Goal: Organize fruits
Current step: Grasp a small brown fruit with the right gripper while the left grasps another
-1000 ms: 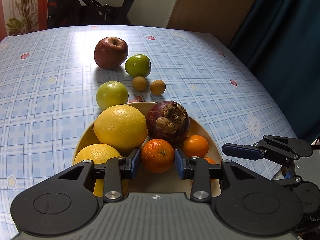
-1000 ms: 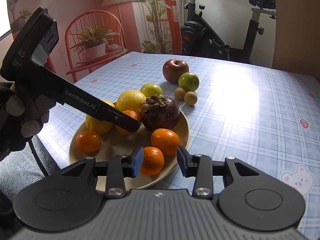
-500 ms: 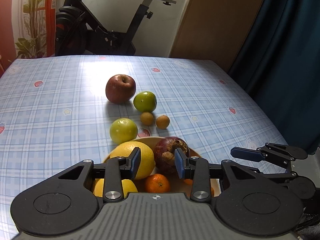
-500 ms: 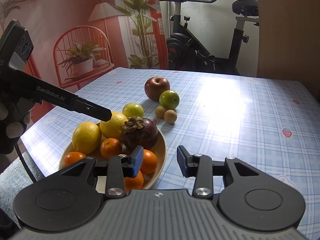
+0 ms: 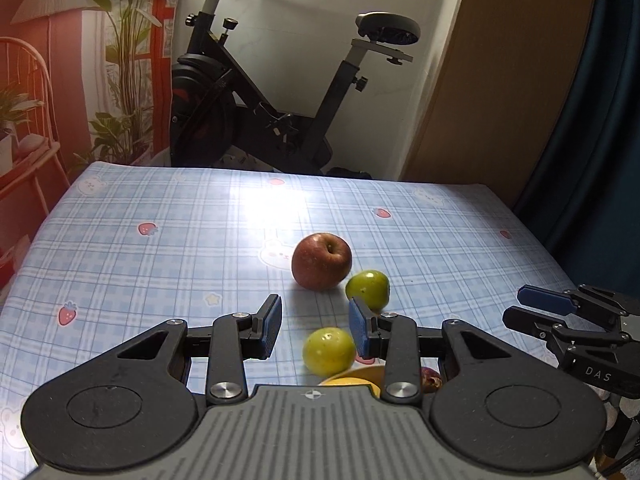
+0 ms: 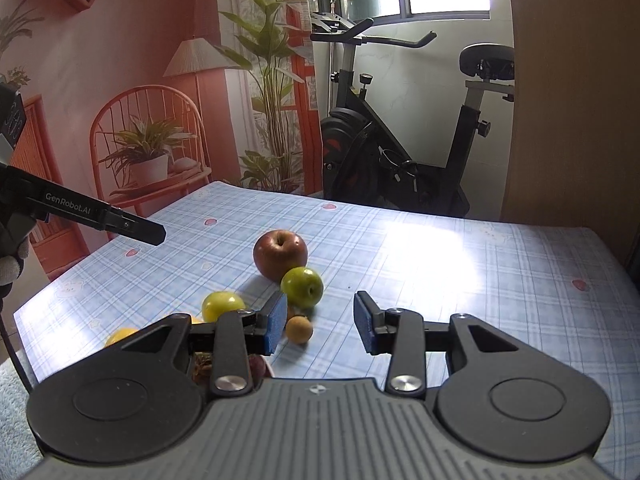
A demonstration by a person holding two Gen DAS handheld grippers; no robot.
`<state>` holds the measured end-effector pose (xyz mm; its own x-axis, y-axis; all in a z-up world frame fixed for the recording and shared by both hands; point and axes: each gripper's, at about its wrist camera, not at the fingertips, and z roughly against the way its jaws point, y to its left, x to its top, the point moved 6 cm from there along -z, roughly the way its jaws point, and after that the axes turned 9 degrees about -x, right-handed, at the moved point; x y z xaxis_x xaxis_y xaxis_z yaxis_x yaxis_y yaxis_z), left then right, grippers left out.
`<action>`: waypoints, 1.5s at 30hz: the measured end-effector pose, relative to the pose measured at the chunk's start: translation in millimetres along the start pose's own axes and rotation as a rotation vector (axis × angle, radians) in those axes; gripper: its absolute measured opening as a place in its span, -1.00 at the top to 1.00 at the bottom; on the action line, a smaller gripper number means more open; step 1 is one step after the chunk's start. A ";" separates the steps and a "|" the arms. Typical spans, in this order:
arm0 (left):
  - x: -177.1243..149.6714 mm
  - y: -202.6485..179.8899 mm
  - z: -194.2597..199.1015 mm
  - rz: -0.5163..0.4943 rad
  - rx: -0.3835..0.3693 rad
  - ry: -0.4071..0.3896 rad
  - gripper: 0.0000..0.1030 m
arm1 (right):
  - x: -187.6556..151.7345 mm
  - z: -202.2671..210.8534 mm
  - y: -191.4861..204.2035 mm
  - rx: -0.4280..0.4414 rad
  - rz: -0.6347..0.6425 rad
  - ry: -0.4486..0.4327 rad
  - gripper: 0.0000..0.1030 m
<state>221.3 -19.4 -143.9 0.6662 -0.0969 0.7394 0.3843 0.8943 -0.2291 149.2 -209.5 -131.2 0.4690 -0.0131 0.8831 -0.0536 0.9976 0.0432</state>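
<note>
From the left wrist we see our left gripper (image 5: 315, 331) with jaws apart and empty above the checked tablecloth (image 5: 160, 264), a glossy red apple (image 5: 321, 261) beyond touching a green one (image 5: 368, 289). From the right wrist our right gripper (image 6: 321, 327) also gapes empty, the same dimpled red apple (image 6: 280, 255) mid-table.

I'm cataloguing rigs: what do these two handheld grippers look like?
Both are black, with a ribbed grey base, round side discs, silver pivot screws and blue-padded fingers. The left gripper reads "GenRobot.AI" in white along its side, and a grey-gloved hand holds it. The right gripper shows "DAS" lettering.
</note>
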 end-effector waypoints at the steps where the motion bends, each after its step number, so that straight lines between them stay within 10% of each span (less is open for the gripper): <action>1: 1.4 1.8 -1.7 -0.001 0.011 -0.005 0.25 | 1.4 -4.3 -0.7 0.001 -0.001 0.000 0.22; 28: -3.6 -0.9 -101.4 0.007 -0.072 0.180 0.49 | -34.5 -107.6 19.6 0.163 0.043 0.176 0.29; 45: -13.8 -24.6 -128.2 -0.043 -0.103 0.276 0.49 | -44.4 -99.0 4.8 0.156 0.027 0.177 0.45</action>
<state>284.5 -96.0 -229.6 0.7910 -0.2618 0.5530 0.4698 0.8389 -0.2747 215.4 -197.4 -216.5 0.6123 0.0391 0.7897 -0.1971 0.9748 0.1046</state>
